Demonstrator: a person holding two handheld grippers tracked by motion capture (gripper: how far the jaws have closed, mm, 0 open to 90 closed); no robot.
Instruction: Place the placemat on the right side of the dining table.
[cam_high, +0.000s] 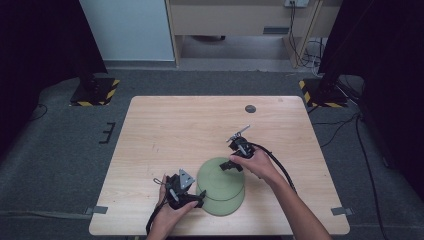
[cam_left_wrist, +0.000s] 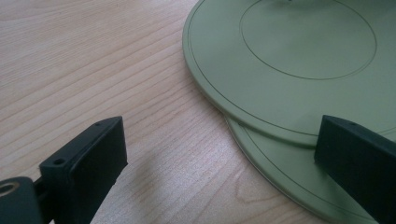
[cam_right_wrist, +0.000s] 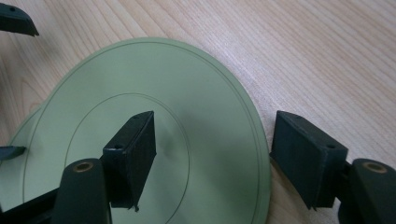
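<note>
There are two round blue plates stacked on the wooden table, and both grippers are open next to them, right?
Not blue: the two round plates are pale green, as the high view shows. They do lie stacked on the wooden table, with the left gripper and right gripper open.

The high view looks forward and down from above the person's side onto the whole table. Each gripper view sits low and close over the wood, looking along its own jaws. All three share the green plates, apparently two stacked.
</note>
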